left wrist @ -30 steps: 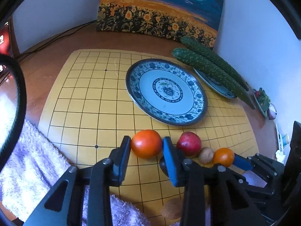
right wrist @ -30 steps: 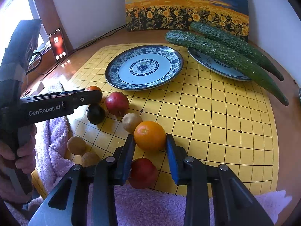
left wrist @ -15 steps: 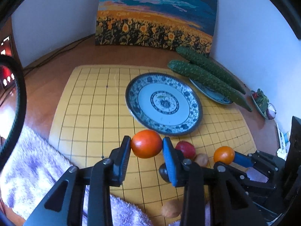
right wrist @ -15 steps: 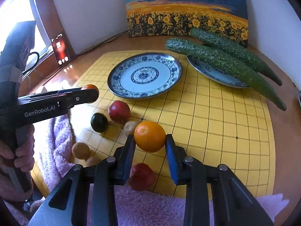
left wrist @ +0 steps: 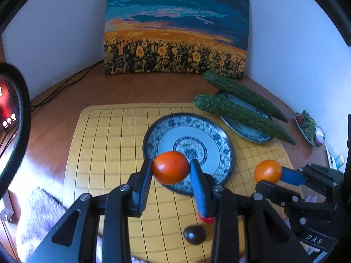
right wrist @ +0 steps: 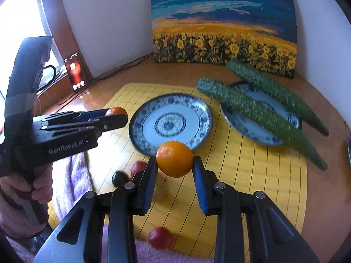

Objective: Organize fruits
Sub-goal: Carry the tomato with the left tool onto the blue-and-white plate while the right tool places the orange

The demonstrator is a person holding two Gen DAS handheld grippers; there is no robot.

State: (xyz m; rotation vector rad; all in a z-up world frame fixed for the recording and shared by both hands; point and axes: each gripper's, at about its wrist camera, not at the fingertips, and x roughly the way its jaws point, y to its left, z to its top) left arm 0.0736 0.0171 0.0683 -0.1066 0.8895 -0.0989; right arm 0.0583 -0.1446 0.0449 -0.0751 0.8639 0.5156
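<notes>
Tomato [left wrist: 170, 170] clamped in left gripper [left wrist: 171, 175], orange [right wrist: 174, 159] clamped in right gripper [right wrist: 175, 171], both held in the air at the near rim of the empty plate [left wrist: 228, 153]. Carry each over the plate centre, lower to touch before opening, and space them so neither rolls off. Cucumbers [left wrist: 241, 114] beyond: avoid.

Two raised wrist views, shared blue-patterned plate [left wrist: 221, 171] [right wrist: 204, 118]

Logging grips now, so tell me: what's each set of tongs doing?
Left tongs: shut on the red-orange fruit.
Right tongs: shut on the orange.
</notes>
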